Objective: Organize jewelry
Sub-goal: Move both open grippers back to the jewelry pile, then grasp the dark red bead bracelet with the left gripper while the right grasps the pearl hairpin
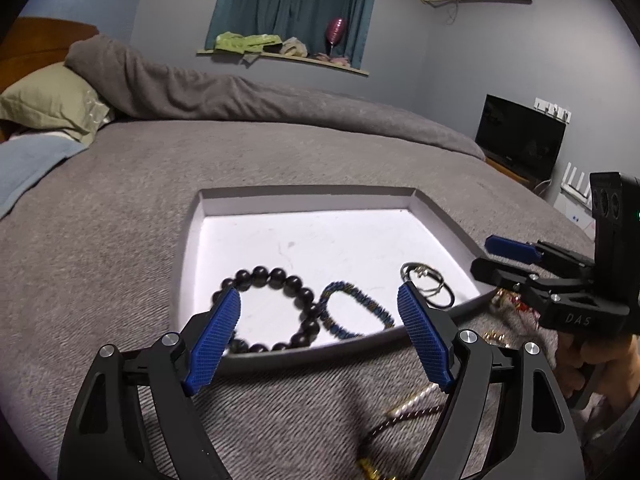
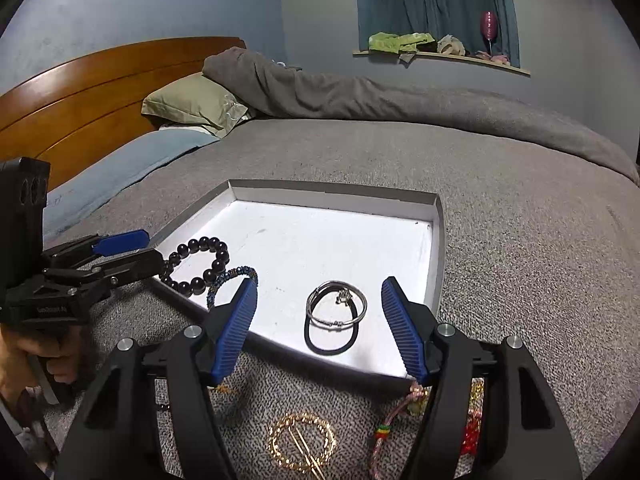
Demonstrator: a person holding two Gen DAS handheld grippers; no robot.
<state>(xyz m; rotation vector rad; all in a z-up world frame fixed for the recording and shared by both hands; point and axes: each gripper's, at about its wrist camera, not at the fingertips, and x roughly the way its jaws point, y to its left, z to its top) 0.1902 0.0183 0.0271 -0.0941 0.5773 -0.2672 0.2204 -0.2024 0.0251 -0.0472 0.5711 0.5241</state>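
A shallow white tray (image 1: 320, 240) (image 2: 320, 236) lies on the grey bedspread. In it are a black bead bracelet (image 1: 294, 282) (image 2: 200, 244), a blue bead bracelet (image 1: 362, 298) (image 2: 236, 272), a silver bangle (image 1: 430, 276) (image 2: 362, 304) and a black hair tie (image 2: 332, 350). My left gripper (image 1: 317, 291) (image 2: 152, 247) is open above the tray's near left edge, with nothing between its fingers. My right gripper (image 2: 319, 283) (image 1: 482, 256) is open over the near right part, the bangle lying below and apart from its blue pads.
Loose jewelry lies on the bedspread in front of the tray: a gold round hair clip (image 2: 302, 442), a braided cord bracelet (image 2: 384, 428), red beads (image 2: 470, 440) and a pearl-and-brown cord (image 1: 412, 400). Behind are pillows (image 2: 192, 102), a rolled blanket and a wooden headboard (image 2: 80, 92).
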